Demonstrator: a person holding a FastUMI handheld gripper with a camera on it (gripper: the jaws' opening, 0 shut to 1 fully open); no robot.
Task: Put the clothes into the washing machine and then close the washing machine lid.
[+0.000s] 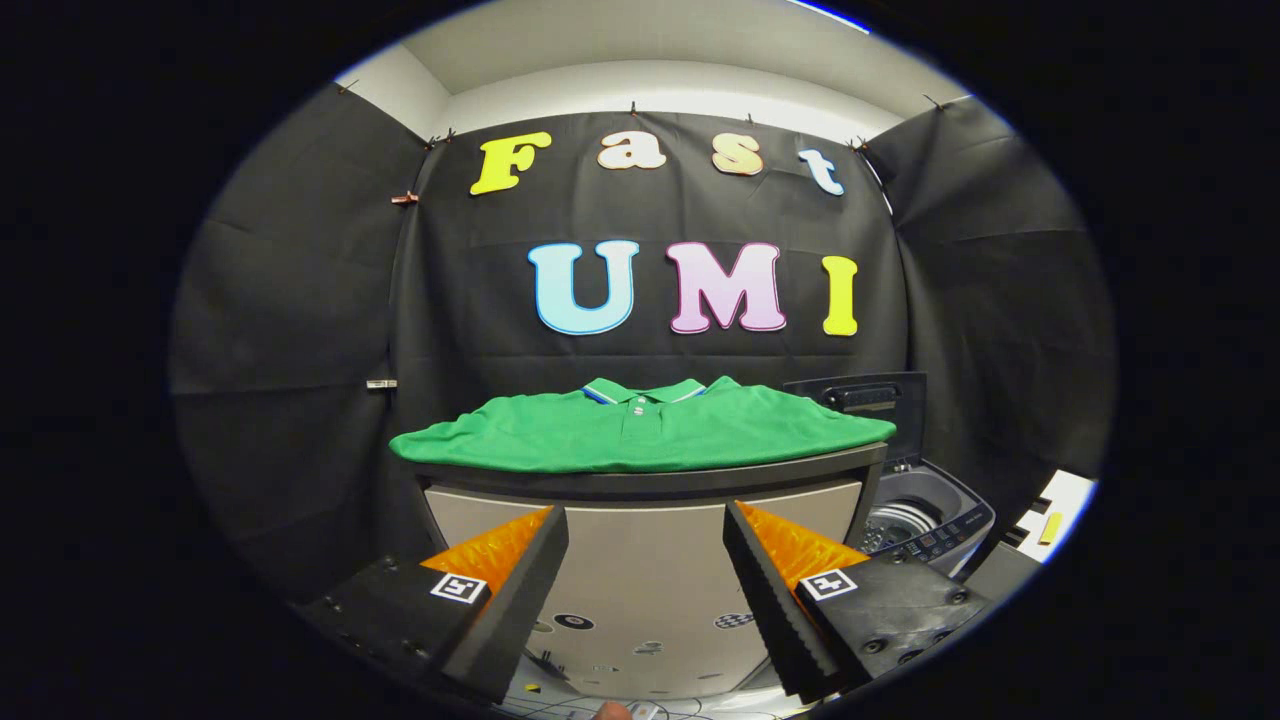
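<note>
Green polo shirt [640, 432] lies flat on the table [650, 483], collar toward the back wall, covering nearly the whole top and drooping over the front edge and both front corners. Washing machine [925, 520] sits low, just beside the table's right edge, lid [860, 398] raised upright, drum opening visible. Hand-held gripper [645, 570] below the table's front edge, fingers spread wide, holding nothing, short of the shirt.

The tool [645, 590] is held level, pointing straight ahead — its two fingers [510, 600] spread wide apart, ridged black pads facing inward, orange backing behind them. Nothing sits between them — they touch nothing.
</note>
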